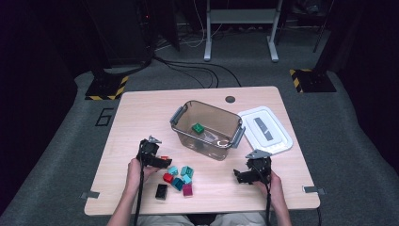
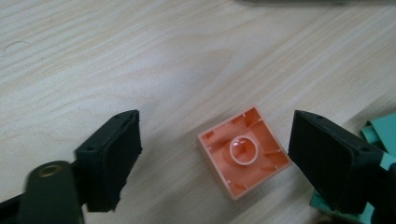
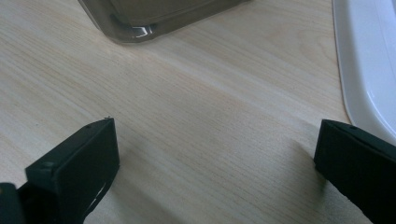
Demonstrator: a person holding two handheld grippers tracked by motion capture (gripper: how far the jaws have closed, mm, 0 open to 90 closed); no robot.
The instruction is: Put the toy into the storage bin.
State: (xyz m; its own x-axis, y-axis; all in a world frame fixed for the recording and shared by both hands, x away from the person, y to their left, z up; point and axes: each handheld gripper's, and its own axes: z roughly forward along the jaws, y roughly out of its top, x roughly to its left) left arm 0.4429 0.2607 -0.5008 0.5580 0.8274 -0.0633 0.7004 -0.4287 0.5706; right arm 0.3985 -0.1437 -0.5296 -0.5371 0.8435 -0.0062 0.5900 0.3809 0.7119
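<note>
We've the desk (image 1: 141, 113), w/ a clear bin (image 1: 207, 125) mid-desk. Left gripper (image 2: 215, 158) straddles an upturned orange brick (image 2: 243, 158), jaws apart, not touching. Right gripper (image 3: 215, 163) wide open, empty. Risk: off-centre squeeze probably skids the brick into teal bricks (image 2: 380, 135).

Grey carpet (image 1: 357, 141); dark room
</note>
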